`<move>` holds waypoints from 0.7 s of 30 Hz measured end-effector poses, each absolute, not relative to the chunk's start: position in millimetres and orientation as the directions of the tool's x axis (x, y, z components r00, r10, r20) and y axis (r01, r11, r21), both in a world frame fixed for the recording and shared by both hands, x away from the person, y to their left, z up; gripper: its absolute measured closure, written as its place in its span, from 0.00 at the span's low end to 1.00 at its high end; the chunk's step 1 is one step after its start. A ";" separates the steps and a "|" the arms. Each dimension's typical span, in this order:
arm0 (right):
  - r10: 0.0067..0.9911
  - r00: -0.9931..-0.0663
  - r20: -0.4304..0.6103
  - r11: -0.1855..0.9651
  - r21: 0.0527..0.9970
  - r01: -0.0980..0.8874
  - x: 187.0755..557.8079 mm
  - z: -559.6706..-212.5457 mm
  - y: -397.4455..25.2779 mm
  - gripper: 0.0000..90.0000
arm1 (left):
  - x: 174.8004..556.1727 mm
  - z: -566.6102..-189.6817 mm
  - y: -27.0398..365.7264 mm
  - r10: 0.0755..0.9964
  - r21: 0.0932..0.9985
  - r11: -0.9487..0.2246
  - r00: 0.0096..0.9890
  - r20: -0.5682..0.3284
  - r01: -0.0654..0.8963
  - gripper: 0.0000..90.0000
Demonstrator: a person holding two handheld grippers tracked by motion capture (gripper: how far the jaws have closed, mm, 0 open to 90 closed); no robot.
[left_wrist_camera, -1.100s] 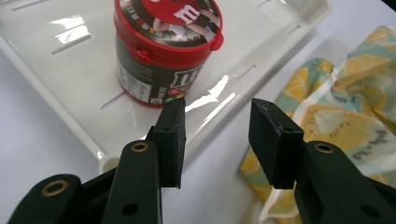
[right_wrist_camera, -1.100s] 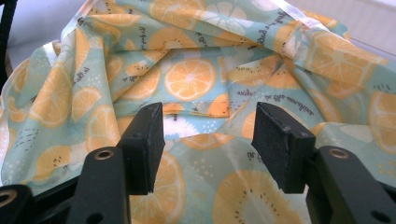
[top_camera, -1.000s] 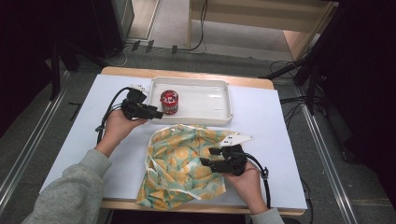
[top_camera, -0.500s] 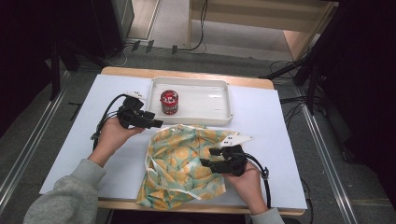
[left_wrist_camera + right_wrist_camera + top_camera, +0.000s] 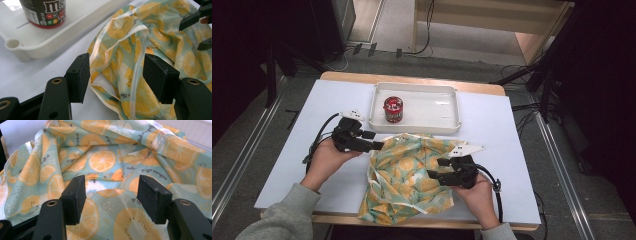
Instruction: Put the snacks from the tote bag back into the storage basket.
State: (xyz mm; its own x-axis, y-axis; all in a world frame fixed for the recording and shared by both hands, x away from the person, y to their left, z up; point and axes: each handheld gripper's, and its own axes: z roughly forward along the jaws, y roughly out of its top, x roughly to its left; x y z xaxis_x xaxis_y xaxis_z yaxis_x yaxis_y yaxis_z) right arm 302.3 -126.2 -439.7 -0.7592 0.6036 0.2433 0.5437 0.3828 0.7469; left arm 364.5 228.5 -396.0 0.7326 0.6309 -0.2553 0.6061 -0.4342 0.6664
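Fruit-print cloth: one piece, pale green with orange-slice and kiwi pattern, lying crumpled on the white table between the two grippers, its near edge reaching the table's front edge. Left gripper: held in the person's left hand, jaws pointing toward the cloth's left edge; in the left gripper view its jaws stand wide apart, with a raised fold of the cloth between them, close to both pads, though contact with either pad cannot be told; nothing is clamped. Right gripper: held in the person's right hand, jaws lying over the cloth's right half and pointing across it toward the left gripper; in the right gripper view the jaws are likewise spread wide, with rumpled cloth ahead of and beneath them, nothing gripped. Seen from the left gripper, the right gripper's jaw tips lie beyond the cloth fold, well apart. White tray: ahead of the left gripper and just beyond the cloth's far edge. Red candy can: upright in the tray's left part, ahead of the left gripper; in the left gripper view the can stands beyond and to the left of the jaws. Black cables trail from each gripper toward the person.
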 end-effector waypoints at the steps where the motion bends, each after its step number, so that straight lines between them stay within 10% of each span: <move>1: 0.604 -0.758 0.244 0.381 0.747 0.544 302.3 -439.5 -126.3 0.46 | 361.8 -395.9 229.7 0.628 0.670 -0.429 0.733 -0.260 0.605 0.43; 21: 0.601 -0.761 0.244 0.387 0.744 0.545 302.9 -438.4 -127.2 0.45 | 323.9 -410.3 243.3 0.607 0.686 -0.432 0.751 -0.259 0.585 0.39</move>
